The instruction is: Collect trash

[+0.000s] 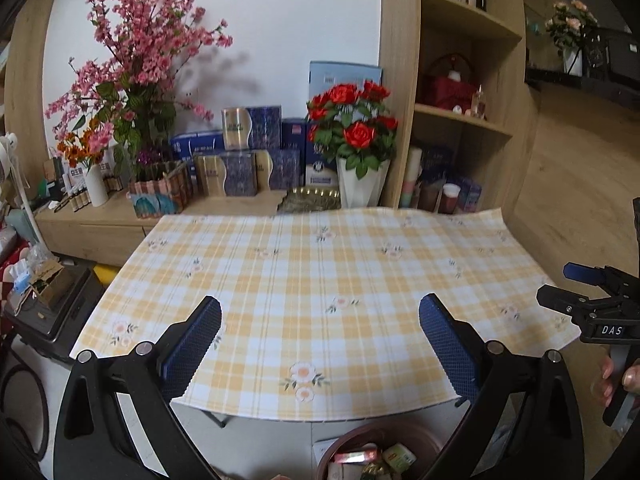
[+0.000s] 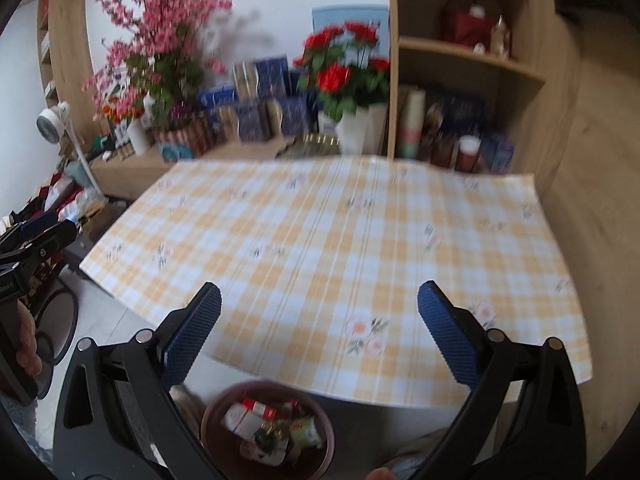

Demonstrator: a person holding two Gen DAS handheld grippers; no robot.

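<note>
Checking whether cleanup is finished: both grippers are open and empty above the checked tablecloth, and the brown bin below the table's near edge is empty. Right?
Not quite: the brown bin is not empty. The right wrist view shows packets and wrappers lying in it. The rest holds: left gripper and right gripper are open and empty above the checked tablecloth.

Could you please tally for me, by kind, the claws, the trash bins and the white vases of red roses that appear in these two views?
Claws: 2, left claw and right claw
Trash bins: 1, brown bin with wrappers inside
White vases of red roses: 1, vase
Total: 4
</note>
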